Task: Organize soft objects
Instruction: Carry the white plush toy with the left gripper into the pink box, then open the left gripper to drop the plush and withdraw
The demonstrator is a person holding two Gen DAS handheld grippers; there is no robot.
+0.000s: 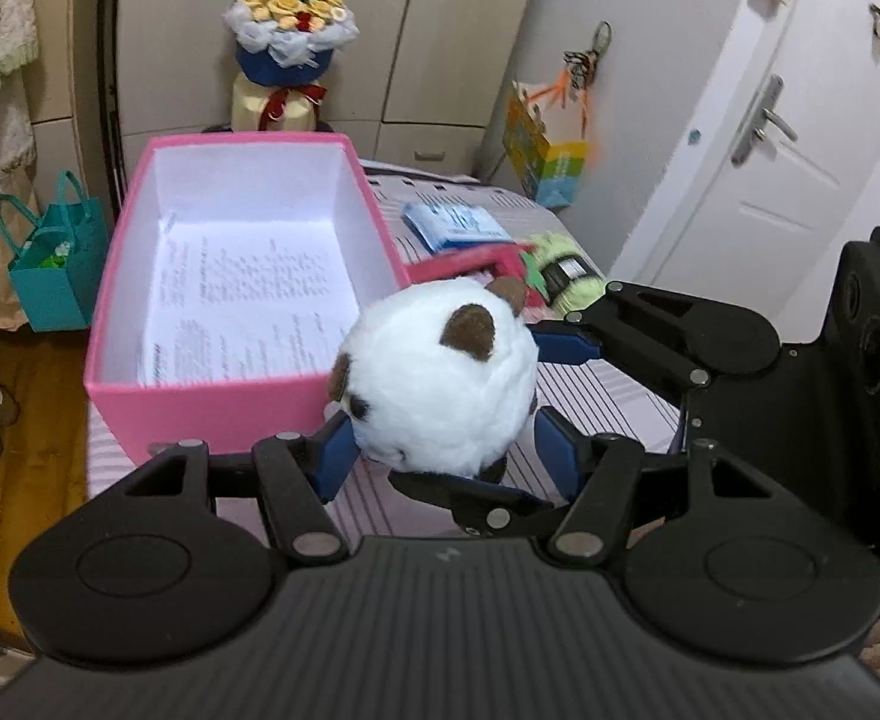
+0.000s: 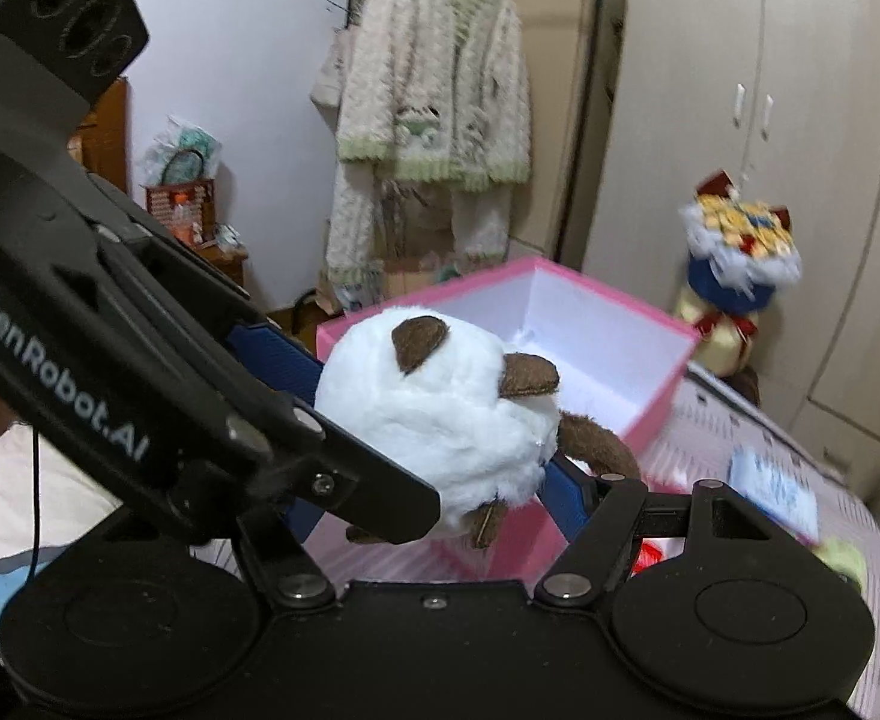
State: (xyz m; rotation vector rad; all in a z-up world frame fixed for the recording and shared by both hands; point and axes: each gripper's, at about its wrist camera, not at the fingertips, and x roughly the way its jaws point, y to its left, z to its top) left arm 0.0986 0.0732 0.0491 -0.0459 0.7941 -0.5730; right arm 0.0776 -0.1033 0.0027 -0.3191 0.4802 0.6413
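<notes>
Plush toy (image 1: 440, 372), ears toward pink box (image 1: 248, 276)

I see even, soft indoor light with faint shadows; fisheye bending curves the wardrobe (image 2: 770, 120) edges, and the right view's far-right side is motion-blurred.

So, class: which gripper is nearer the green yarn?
Right. The right gripper sits just beside the yarn; the left gripper is further back, across the plush both hold.
</notes>
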